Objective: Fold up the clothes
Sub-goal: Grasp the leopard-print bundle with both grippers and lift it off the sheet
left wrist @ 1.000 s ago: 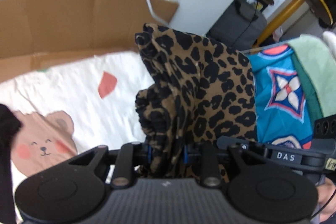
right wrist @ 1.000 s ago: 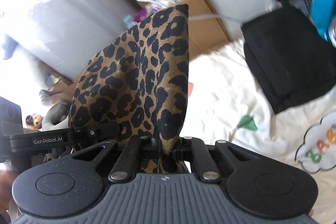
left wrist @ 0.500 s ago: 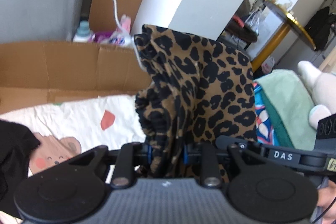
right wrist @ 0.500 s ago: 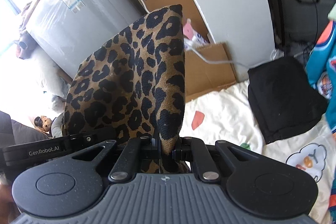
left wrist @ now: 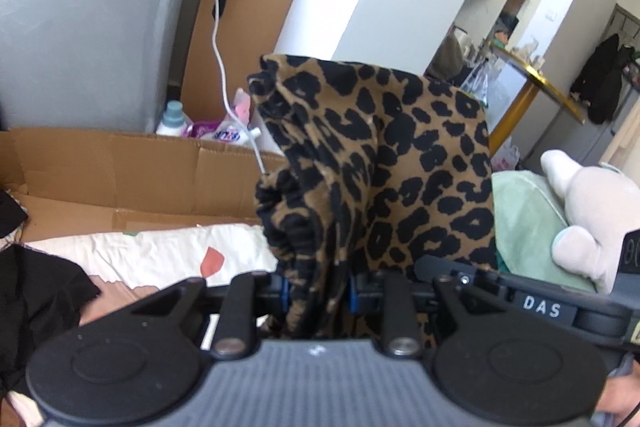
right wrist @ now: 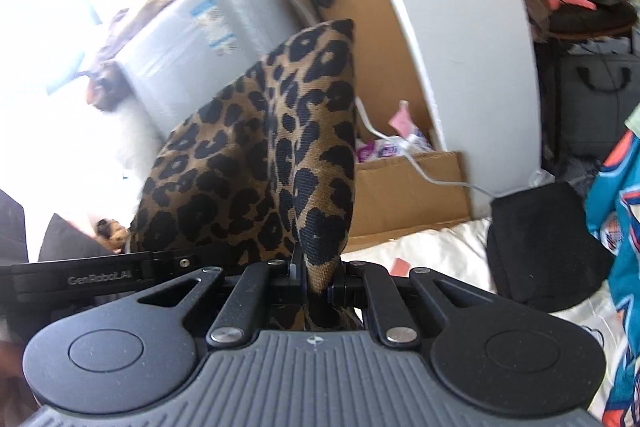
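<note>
**laundry_newb:** so where's the leopard-print garment point(left wrist: 384, 163) right now?

**foldmaster:** Up in the air, pinched at both ends. The left gripper point(left wrist: 316, 293) has its fingers clamped on a bunched, gathered edge of it, looks like an elastic hem or waistband, hard to say which. The fabric stands up in front of the left wrist camera and blocks the middle of the view. The right gripper point(right wrist: 318, 277) is squeezed tight on a smoother folded corner point(right wrist: 320, 239) of the same cloth, which rises to a point above the jaws.

**laundry_newb:** and underneath?

**foldmaster:** A white cartoon-print sheet point(left wrist: 160, 251) spread out low in both views. A black garment point(right wrist: 540, 243) lies on it, near the flattened cardboard point(left wrist: 120, 171) that runs along the far edge. In the left view there's also black cloth point(left wrist: 36, 299) at the left edge, can't tell if it's the same piece.

**laundry_newb:** other stuff around?

**foldmaster:** A teal patterned garment point(right wrist: 616, 227) at the right edge of the right view. In the left view, a mint-green fabric pile point(left wrist: 528, 211) with a white plush toy point(left wrist: 588, 211) on it, just right of the leopard cloth. Behind the cardboard: a detergent bottle point(left wrist: 173, 119), a white cable point(left wrist: 218, 27) hanging down, and a big grey appliance point(left wrist: 92, 19).
</note>
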`<state>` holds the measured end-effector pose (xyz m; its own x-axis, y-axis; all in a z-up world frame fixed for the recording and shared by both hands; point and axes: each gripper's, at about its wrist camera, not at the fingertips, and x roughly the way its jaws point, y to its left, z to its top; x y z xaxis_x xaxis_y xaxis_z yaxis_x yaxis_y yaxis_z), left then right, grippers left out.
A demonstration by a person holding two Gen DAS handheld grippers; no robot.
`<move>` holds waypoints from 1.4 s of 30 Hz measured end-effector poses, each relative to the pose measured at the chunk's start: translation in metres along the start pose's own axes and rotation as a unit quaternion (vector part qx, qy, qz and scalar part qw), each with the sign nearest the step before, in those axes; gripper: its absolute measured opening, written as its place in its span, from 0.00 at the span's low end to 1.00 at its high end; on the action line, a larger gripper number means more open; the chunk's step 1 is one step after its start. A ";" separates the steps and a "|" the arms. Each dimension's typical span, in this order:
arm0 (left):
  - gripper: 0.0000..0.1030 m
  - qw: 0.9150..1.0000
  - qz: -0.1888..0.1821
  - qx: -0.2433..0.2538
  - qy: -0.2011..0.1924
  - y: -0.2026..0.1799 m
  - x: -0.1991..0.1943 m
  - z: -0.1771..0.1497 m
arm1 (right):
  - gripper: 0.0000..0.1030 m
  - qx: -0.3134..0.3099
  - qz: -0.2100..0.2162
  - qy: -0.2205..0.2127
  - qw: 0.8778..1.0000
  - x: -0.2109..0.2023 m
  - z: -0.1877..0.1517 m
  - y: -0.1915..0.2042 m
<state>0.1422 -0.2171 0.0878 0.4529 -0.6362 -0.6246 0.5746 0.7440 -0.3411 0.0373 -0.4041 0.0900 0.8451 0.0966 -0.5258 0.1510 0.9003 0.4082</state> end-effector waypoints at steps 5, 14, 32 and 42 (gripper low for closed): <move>0.26 1.000 -0.002 -0.002 -0.031 -0.015 -0.022 -0.002 | 0.07 -0.025 0.007 -0.013 1.000 -0.020 0.003 0.006; 0.26 0.998 0.015 0.008 -0.057 -0.047 -0.036 0.001 | 0.07 -0.047 0.001 -0.027 0.999 -0.042 0.007 0.004; 0.26 0.998 -0.003 0.016 -0.067 -0.087 -0.013 -0.013 | 0.07 -0.064 -0.039 -0.039 0.996 -0.064 0.012 -0.031; 0.26 0.997 -0.049 0.032 -0.049 -0.114 0.052 -0.020 | 0.07 -0.044 -0.093 -0.029 0.994 -0.056 0.021 -0.094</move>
<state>0.0864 -0.3310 0.0800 0.4547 -0.7249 -0.5174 0.6607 0.6642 -0.3498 -0.0134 -0.5030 0.0962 0.8347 -0.0980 -0.5420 0.2646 0.9344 0.2386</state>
